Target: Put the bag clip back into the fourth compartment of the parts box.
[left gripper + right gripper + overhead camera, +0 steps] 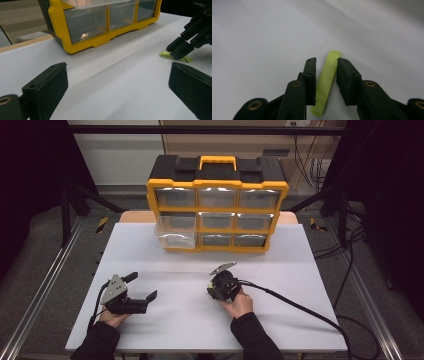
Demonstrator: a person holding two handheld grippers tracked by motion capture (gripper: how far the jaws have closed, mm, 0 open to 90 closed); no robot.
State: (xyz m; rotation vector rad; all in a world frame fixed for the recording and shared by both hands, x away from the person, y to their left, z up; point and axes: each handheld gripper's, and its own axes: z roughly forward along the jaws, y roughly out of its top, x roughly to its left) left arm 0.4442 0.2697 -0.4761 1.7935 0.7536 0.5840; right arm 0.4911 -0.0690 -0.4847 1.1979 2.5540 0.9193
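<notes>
A flat yellow-green strip (327,75) lies on the white table (190,320), a little right of the middle. My right gripper (214,289) points down over it, and its two black pads (347,80) flank the strip closely with a thin gap still showing on the left side. In the left gripper view the same right gripper (178,53) stands tip-down on the strip (188,59). My left gripper (142,286) rests at the front left with its jaws wide open and nothing between them (117,66).
A yellow and black drawer organiser (217,200) with clear drawers stands at the back of the table. Its middle-left drawer (175,231) is pulled out. The right gripper's cable (300,307) trails off to the right across the table.
</notes>
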